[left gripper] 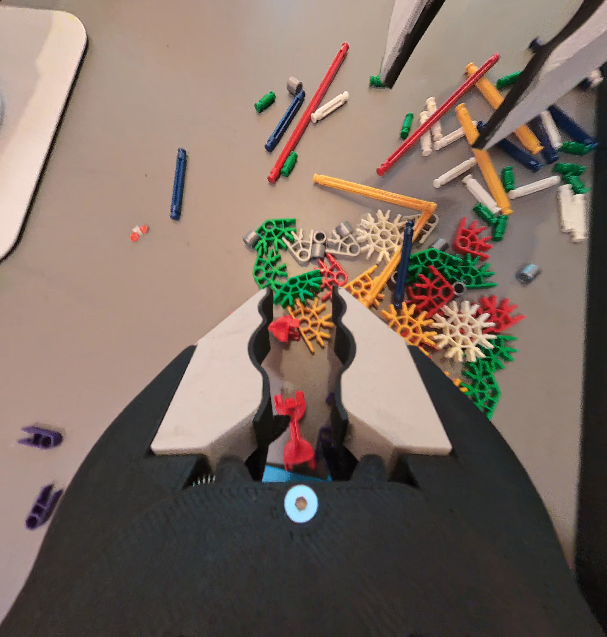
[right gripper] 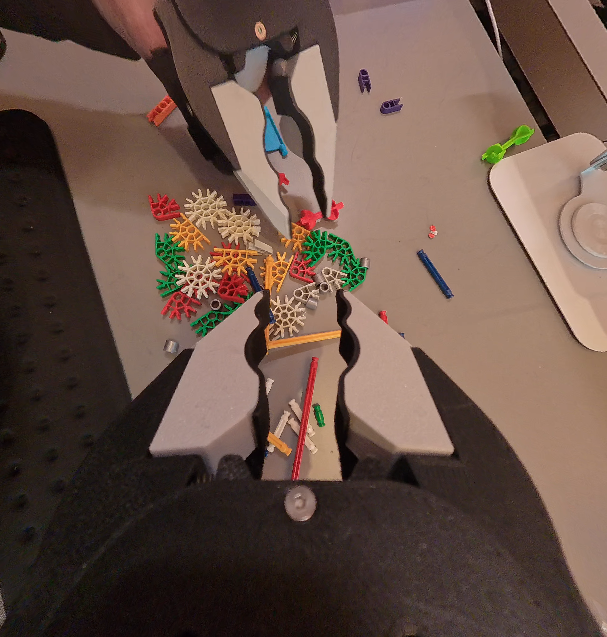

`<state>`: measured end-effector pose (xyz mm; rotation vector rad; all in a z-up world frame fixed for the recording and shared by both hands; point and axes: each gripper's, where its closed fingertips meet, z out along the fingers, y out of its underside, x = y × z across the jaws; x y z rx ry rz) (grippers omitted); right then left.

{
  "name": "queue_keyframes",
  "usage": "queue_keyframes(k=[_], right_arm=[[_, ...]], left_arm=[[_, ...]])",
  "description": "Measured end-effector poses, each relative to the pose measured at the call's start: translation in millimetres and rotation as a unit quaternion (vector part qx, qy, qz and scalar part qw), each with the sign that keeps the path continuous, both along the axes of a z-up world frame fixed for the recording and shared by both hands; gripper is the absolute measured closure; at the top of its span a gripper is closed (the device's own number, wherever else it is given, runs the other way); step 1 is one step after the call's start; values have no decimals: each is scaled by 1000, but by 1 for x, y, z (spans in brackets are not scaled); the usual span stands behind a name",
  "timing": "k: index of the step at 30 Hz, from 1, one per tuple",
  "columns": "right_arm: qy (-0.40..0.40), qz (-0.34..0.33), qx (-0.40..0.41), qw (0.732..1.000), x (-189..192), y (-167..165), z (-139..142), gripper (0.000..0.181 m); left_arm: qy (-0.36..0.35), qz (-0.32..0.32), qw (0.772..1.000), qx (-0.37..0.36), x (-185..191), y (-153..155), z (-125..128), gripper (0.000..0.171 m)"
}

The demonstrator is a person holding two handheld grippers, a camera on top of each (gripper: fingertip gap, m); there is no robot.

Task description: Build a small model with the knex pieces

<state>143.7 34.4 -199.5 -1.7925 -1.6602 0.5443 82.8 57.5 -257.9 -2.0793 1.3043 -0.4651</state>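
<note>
Left gripper (right gripper: 307, 220), jaws apart, perhaps touches connector pile (right gripper: 233, 255).

The left hand-held gripper (left gripper: 302, 296) fills the lower part of the left wrist view: a broad black printed body with a fine layered texture, carrying two pale grey wedge-shaped fingers (left gripper: 223, 372). Black wavy pads (left gripper: 260, 348) line their inner edges. A pale blue washer around a small screw (left gripper: 300, 504) sits at lower centre, and a little coiled spring (left gripper: 202, 479) shows at lower left. The right hand-held gripper (right gripper: 302, 297) has the same build, with a silver screw head (right gripper: 299, 504). At the upper left of the right wrist view, a dark sleeve (right gripper: 54, 24) covers the person's arm.
</note>
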Motion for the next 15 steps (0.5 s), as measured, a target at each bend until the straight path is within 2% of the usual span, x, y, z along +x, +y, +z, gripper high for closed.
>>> queue_keyframes(k=[4, 7, 8, 13, 15], right_arm=[[4, -5, -4, 1000, 0, -1, -2, 144], [8, -8, -8, 1000, 0, -2, -4, 144], [9, -9, -8, 1000, -1, -2, -5, 145], [12, -5, -11, 1000, -8, 2, -9, 150], [27, -1, -30, 999, -17, 5, -9, 156]], left_arm=[[60, -31, 998, -1, 5, 0, -21, 144], [60, -24, 998, -24, 5, 0, -27, 165], [63, -18, 998, -21, 3, 3, -27, 168], [43, -19, 998, -40, 4, -2, -26, 168], [16, -14, 999, -50, 5, -2, -18, 168]])
